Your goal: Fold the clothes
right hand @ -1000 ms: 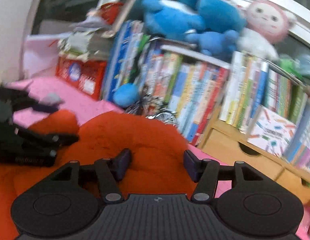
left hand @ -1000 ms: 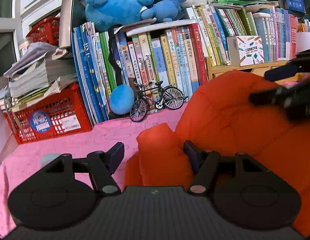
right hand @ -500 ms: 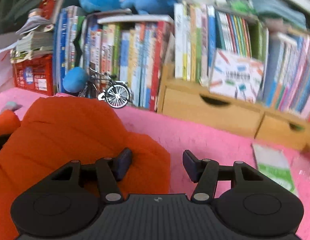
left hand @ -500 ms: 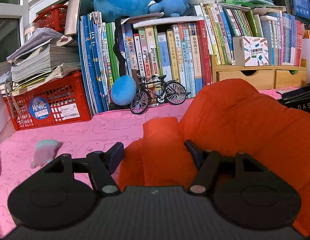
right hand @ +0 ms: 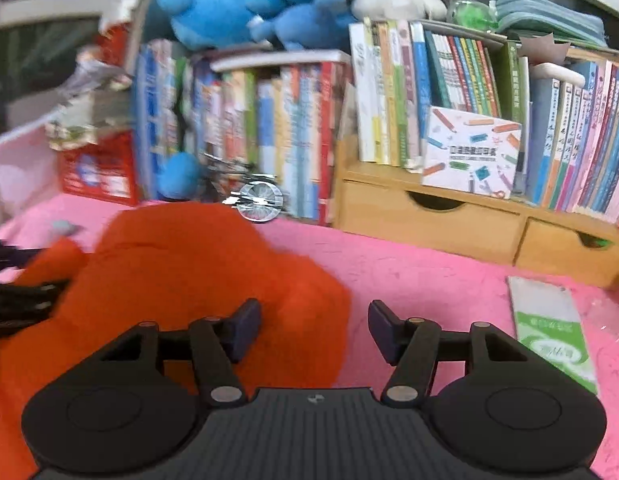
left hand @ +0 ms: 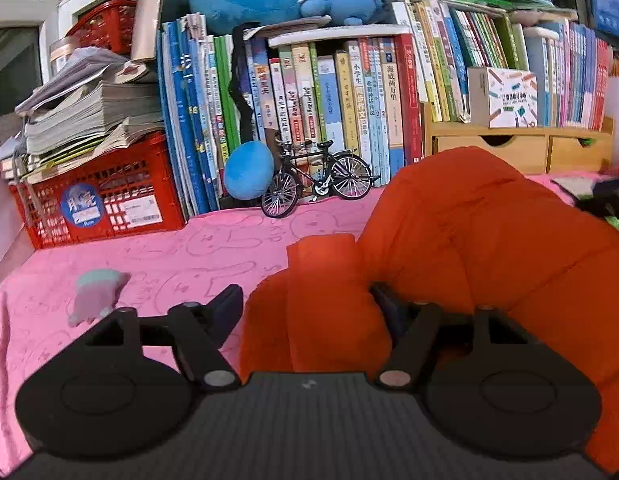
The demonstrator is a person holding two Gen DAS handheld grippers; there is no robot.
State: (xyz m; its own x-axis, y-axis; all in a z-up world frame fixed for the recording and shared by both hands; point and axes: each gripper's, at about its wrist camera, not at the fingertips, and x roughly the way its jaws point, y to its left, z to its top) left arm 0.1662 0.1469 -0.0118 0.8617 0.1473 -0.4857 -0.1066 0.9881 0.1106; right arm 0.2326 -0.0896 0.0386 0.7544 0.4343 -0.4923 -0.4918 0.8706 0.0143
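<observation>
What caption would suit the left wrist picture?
Left gripper straddling a fold of the orange jacket on a pink cloth, bookshelf behind.

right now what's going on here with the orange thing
A person with a gripper in each hand is folding a puffy orange jacket on a pink cloth in front of a wall of books. The left gripper has a bunched bit of the jacket between its fingers, and its jaws have just been opening. The right gripper sits at the jacket's other edge; its jaws have just been opening too, with only a corner of orange between them. Neither seems to be clamping the jacket.
</observation>
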